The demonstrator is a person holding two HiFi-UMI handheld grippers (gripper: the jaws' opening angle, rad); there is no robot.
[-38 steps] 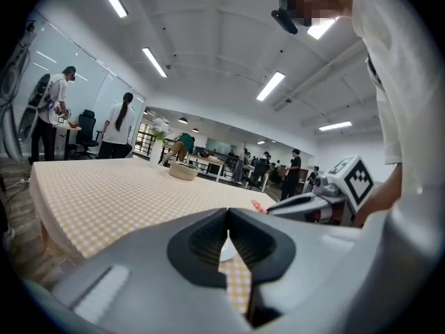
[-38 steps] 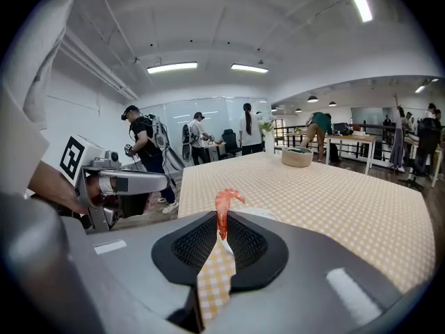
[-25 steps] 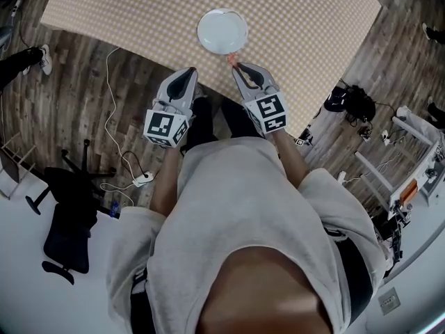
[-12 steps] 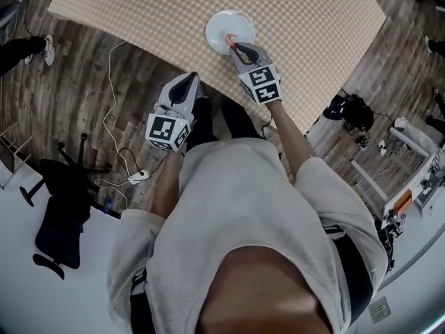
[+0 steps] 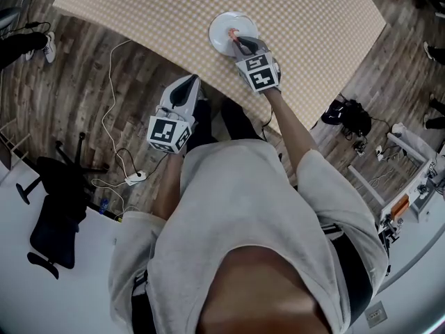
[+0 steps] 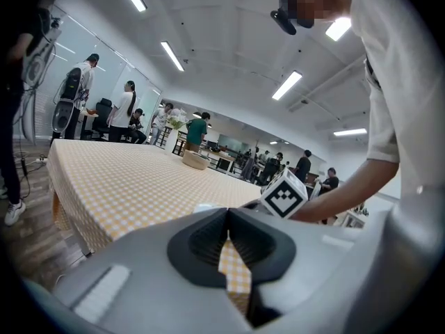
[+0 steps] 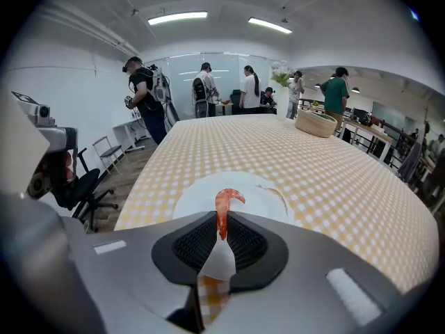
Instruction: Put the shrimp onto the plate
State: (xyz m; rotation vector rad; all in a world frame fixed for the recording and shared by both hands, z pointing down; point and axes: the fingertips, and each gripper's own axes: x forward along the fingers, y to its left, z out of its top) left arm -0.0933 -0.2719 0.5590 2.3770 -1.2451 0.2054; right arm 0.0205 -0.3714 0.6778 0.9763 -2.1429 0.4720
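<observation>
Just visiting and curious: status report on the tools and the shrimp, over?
Right tool shut on shrimp, held over white plate. Left tool shut, empty, near the table edge. Nothing blocking the plate.

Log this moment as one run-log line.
right claw: shut on shrimp, over white plate | left claw: shut, empty | shrimp: not yet released

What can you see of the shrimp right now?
The shrimp is orange-red, slim and glossy, probably plastic. It stands nearly upright, its lower end pinched between the jaws of the right gripper, its top curling over to the right like a hook. It hangs over the white plate; whether it touches the plate cannot be told.
</observation>
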